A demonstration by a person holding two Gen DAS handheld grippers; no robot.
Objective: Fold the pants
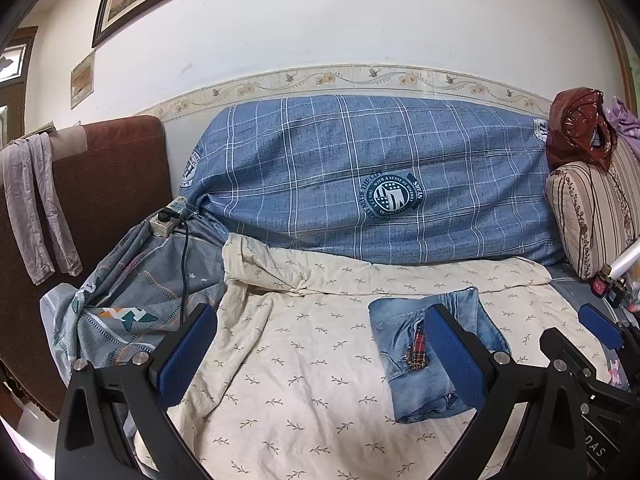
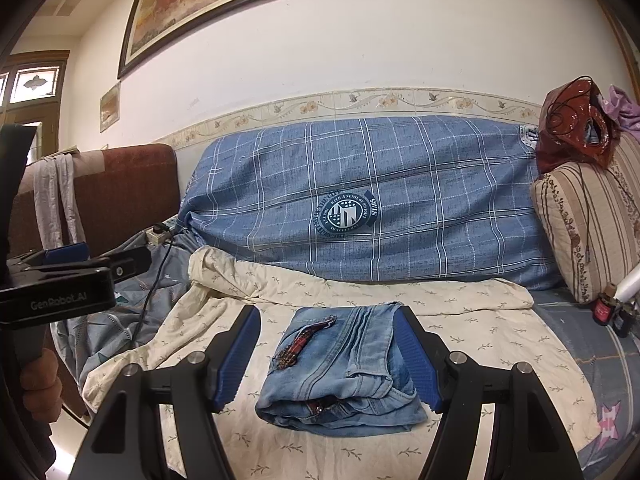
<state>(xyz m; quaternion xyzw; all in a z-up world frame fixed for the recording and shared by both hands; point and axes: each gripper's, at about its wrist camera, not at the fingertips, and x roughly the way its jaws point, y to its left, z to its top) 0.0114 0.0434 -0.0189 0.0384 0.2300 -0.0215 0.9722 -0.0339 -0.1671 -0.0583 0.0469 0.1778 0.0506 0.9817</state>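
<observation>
Cream sheet [image 2: 460, 312] lies open around the folded jeans [image 2: 344, 364]; plaid bolster [image 2: 400, 200] blocks behind, striped cushion [image 2: 588, 216] rightward.

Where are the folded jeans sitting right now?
The folded jeans lie on the cream leaf-print sheet, in front of the blue plaid bolster; in the right wrist view they sit between the right gripper's open fingers.
</observation>
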